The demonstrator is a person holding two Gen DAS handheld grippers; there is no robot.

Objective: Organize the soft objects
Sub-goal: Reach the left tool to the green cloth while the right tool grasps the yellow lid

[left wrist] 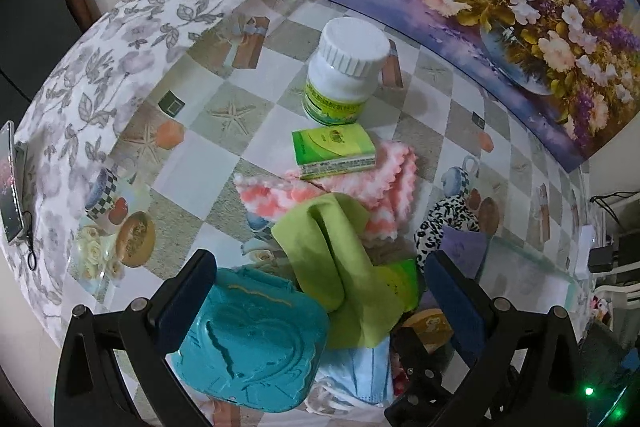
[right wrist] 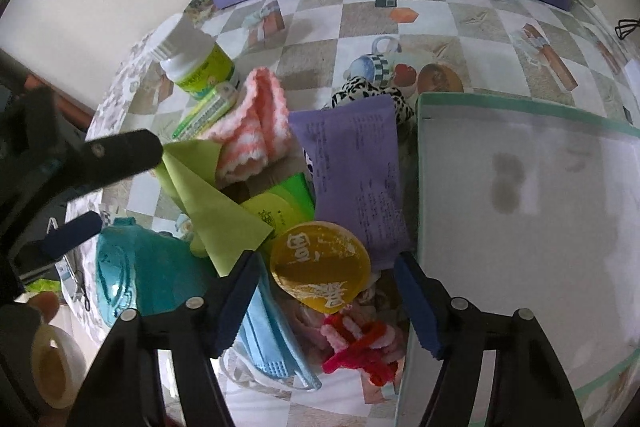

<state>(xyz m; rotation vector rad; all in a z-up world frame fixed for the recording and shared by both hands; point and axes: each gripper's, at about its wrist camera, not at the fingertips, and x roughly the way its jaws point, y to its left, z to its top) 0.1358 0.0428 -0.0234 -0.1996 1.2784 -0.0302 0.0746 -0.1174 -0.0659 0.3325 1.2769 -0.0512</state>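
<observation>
Blue face mask and red yarn lie under our right gripper, jaws apart, empty; we risk snagging the hard yellow lid.

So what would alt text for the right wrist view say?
Open right gripper hovers over a yellow round lid amid a clutter of cloths: green cloth, blue face mask, purple packet. White tray beside it.
</observation>
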